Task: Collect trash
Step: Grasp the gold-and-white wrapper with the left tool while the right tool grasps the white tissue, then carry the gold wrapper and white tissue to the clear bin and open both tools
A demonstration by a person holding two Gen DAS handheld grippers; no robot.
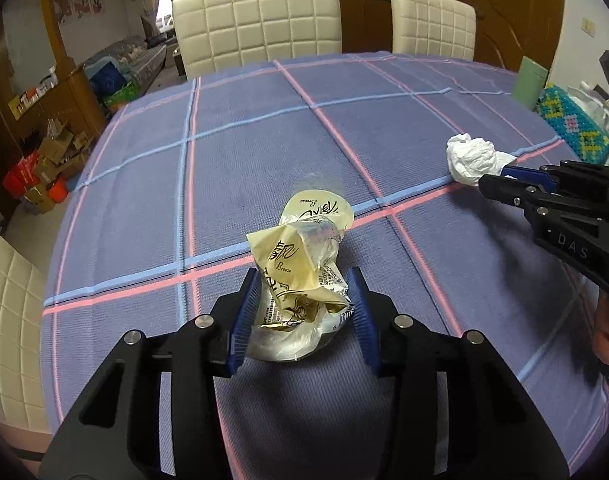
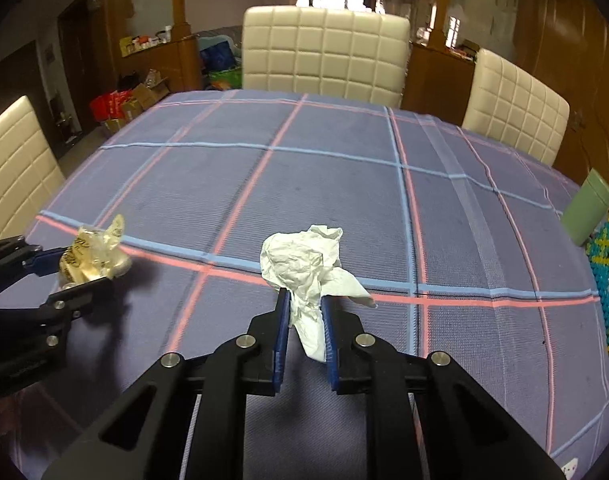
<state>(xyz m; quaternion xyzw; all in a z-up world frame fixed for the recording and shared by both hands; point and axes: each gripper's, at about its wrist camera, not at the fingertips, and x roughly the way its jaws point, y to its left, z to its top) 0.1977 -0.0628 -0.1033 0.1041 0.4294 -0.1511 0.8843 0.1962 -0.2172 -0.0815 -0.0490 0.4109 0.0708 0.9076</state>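
Both grippers clamped on trash over the plaid-clothed table.

The left gripper (image 1: 304,300) has its blue pads pressed against a crumpled yellow wrapper (image 1: 304,264) near the table's (image 1: 240,120) near edge; the wrapper's underside is hidden. The right gripper (image 2: 306,316) is pinched tight on a wadded white tissue (image 2: 304,264), toward the right edge. A beaded box (image 2: 608,284) there is cut off by the frame.
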